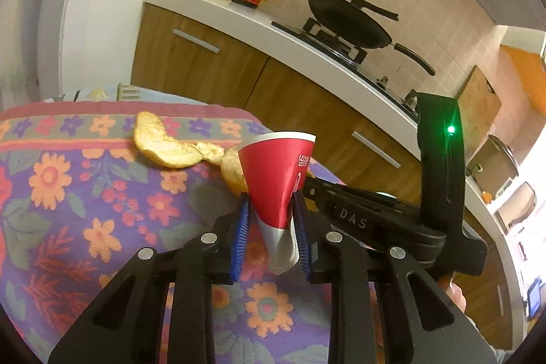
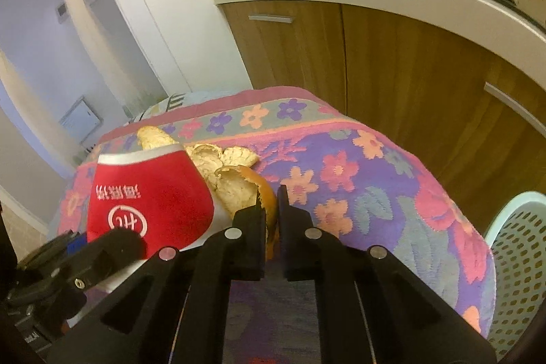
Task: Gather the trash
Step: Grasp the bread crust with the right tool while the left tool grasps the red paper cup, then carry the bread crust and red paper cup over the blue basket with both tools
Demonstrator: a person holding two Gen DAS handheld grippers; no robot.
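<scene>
Left gripper (image 1: 271, 227) pinches the red cup (image 1: 278, 179) near its base, squashed flat so it won't slip, just above the floral worktop (image 1: 85, 210). Right gripper (image 2: 272, 214) has jaws nearly closed on the peel (image 2: 239, 179)'s orange edge. Basket (image 2: 518, 268) sits by the worktop's right side, prob. the drop spot.

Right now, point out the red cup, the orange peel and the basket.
red cup (image 1: 276, 179): left wrist view, its red wall.
orange peel (image 2: 235, 190): right wrist view, pale inner side.
basket (image 2: 518, 261): right wrist view, perforated wall.
</scene>
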